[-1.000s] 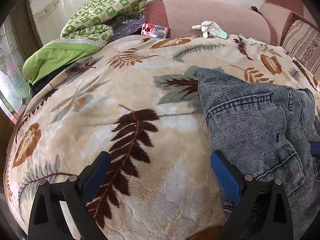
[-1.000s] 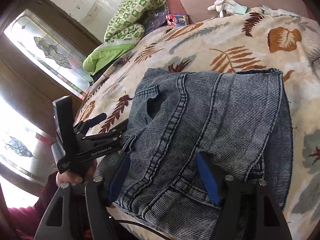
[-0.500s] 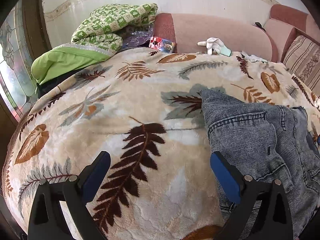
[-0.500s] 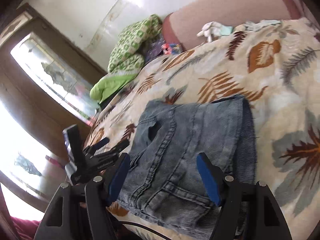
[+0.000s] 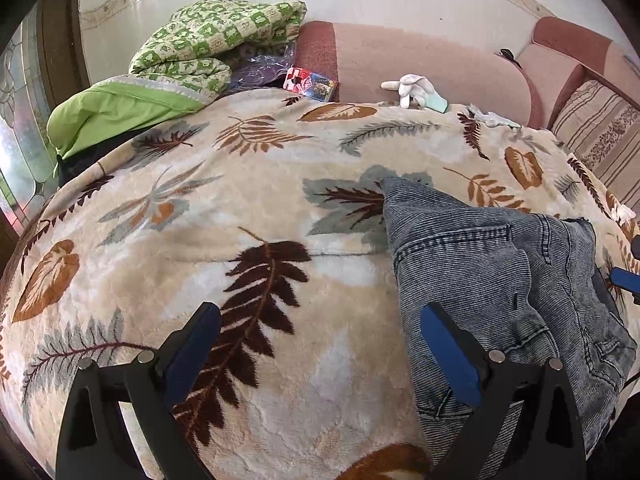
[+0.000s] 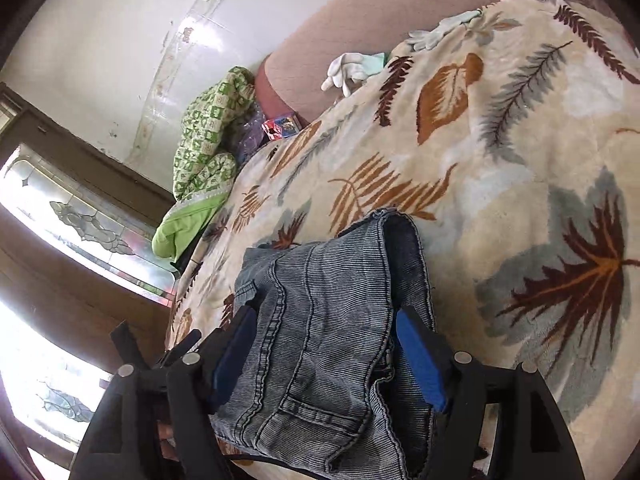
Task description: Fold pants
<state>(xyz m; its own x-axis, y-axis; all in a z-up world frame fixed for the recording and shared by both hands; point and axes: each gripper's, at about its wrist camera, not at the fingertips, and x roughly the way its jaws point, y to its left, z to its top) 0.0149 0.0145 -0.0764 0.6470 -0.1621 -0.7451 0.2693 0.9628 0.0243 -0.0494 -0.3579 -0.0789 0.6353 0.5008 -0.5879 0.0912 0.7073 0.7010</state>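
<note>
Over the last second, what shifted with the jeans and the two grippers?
The right gripper rolled and dropped low over the jeans, fingers now straddling the bundle. The left gripper backed off slightly, open over the blanket. Neither took hold nor let go. The jeans stayed folded in place.

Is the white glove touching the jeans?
Apart. The left wrist view shows the white glove at the blanket's far edge by the sofa back, with a wide stretch of leaf-patterned blanket between it and the jeans.
</note>
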